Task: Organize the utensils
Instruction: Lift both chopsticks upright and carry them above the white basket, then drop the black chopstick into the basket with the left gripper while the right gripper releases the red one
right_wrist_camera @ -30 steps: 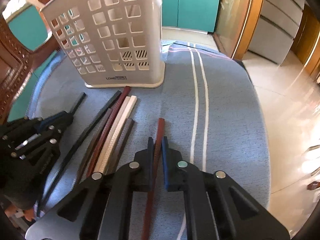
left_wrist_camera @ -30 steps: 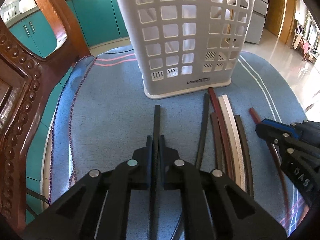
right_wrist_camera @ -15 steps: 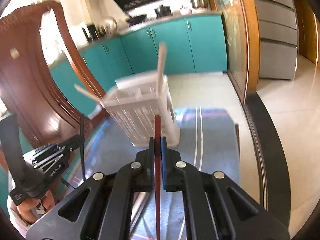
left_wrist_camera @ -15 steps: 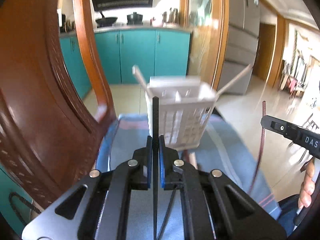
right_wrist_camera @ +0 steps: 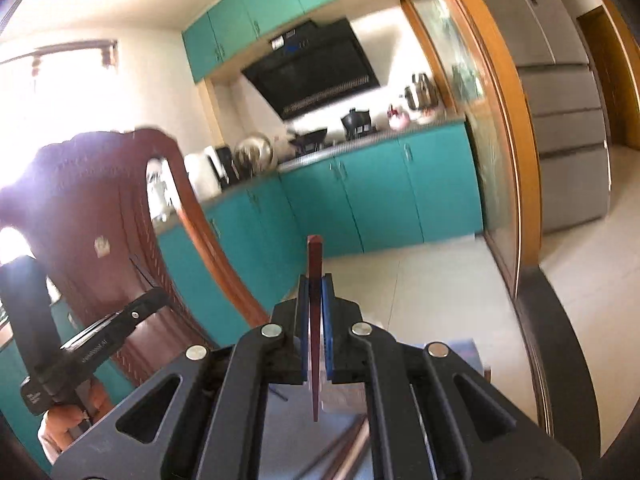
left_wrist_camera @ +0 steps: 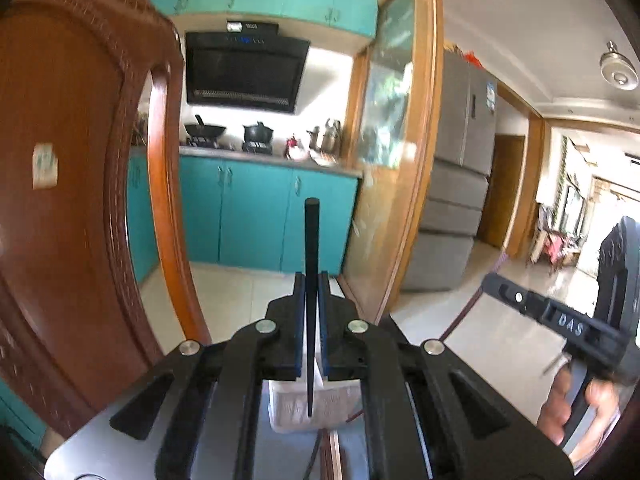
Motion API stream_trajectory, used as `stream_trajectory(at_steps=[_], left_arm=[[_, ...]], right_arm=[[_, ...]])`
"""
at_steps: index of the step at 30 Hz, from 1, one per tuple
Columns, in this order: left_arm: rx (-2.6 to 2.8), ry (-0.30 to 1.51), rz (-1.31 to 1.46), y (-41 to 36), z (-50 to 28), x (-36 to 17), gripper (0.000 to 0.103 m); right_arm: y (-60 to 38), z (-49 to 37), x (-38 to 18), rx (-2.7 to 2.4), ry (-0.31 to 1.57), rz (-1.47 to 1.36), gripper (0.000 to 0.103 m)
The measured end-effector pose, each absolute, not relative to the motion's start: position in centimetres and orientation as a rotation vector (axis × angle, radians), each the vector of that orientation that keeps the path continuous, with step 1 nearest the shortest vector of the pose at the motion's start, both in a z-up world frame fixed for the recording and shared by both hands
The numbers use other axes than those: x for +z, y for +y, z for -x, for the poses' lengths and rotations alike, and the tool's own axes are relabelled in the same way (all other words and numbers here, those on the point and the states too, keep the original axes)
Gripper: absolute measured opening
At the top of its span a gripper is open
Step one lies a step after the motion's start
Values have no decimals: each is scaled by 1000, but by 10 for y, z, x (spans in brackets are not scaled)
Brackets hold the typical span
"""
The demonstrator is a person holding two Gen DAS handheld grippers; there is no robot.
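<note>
Black chopstick [left_wrist_camera: 311,280] stands clenched upright in the left tool [left_wrist_camera: 311,320], above the white basket [left_wrist_camera: 296,408]; the right tool [right_wrist_camera: 316,328] pinches a red chopstick [right_wrist_camera: 315,320] likewise. Either could miss a compartment, since the basket is nearly hidden.

- The left tool [left_wrist_camera: 311,280] is matt black plastic with bright metal rivets and blue pads.
- The black chopstick [left_wrist_camera: 311,240] it clamps looks smooth and matt.
- The right tool [right_wrist_camera: 315,280] has the same matt black body and blue pads.
- The red-brown chopstick [right_wrist_camera: 315,264] in its grip shows a smooth, faintly glossy lacquer.
- The chair [left_wrist_camera: 80,200] is carved, polished reddish wood.
- The basket [left_wrist_camera: 296,404] is white plastic.
- The floor [left_wrist_camera: 492,344] is glossy tile.
- The cabinets [left_wrist_camera: 256,216] are smooth teal.
</note>
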State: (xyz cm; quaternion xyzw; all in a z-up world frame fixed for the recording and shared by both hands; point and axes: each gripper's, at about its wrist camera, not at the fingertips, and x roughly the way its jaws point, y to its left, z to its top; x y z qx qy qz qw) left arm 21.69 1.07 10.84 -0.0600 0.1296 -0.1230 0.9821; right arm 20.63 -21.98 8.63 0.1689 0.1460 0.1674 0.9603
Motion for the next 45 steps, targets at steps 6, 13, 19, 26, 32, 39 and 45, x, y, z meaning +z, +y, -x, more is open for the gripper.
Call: stream_trajectory(at_steps=[6,13,19,26,32,39,45], left_arm=[[-169,226,112,-3,-269,105,7],[-130,399,110,-7,-339,42,7],[-136,371,123,5,-322,32,46],[-166,282,63,12,-259,23,49],[-208,454,74,7,-263,-44,49],[-220,667,27,2,-278,-100,49],[-345,833,14,-15,-277,-139,49]], right_arm=[[-233,-226,84,261,201,-408,7],[-246,-238,76,198,190,-418,7],[-251,-245,74,188,187,-444,7],[-230,-256,58,169,168,-384,7],[-186,-276,32,174,253,-248,7],[-179,-263,30,148,262,-195,37],[-199,-217,63,145,180,-217,45]])
